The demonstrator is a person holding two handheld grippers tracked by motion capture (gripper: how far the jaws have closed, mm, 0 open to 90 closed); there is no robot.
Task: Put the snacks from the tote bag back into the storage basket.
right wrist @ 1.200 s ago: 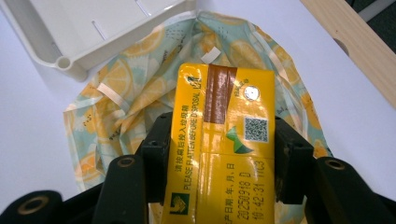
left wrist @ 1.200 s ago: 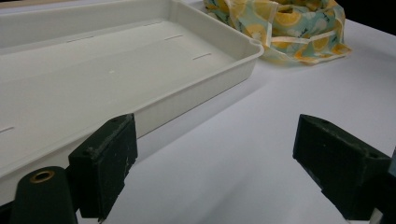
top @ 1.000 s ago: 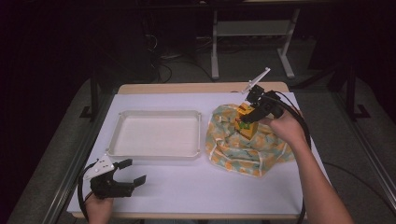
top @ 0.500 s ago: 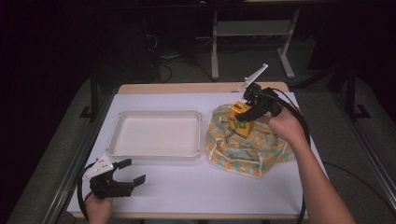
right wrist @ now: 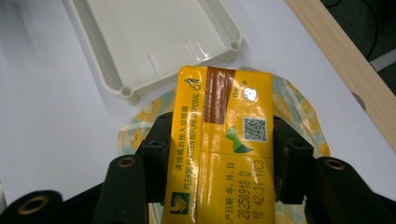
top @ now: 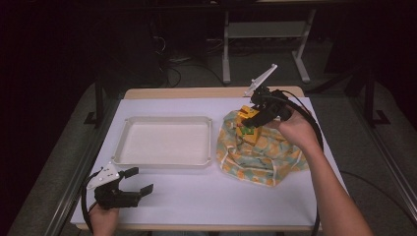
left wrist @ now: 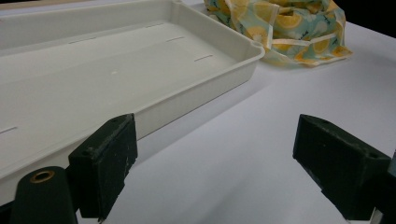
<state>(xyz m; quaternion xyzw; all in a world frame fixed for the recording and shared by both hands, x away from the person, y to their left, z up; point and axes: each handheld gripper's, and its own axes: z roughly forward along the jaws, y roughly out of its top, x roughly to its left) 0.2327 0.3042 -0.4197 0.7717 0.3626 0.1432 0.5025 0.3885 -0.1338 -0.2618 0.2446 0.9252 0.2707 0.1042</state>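
Note:
My right gripper (top: 251,119) is shut on a yellow drink carton (top: 247,116), held in the air over a lemon-print cloth bag (top: 260,155) at the table's right. In the right gripper view the carton (right wrist: 219,140) sits squeezed between both black jaws, its printed top face toward the camera, the bag (right wrist: 299,109) below it. A white tray (top: 164,141) lies empty at the table's middle left. My left gripper (top: 140,183) rests open near the front left edge, nothing between its jaws; in its own view the tray (left wrist: 140,65) and the bag (left wrist: 285,25) lie ahead.
The table has a white top (top: 206,191) with a wooden strip (top: 196,92) at the far edge. Dark floor, a metal stand (top: 265,44) and cables lie beyond. Another green-and-orange item (top: 248,133) shows inside the bag's mouth.
My right gripper has lifted the yellow carton up out of the bag and a little toward the far side. The left gripper has stayed put.

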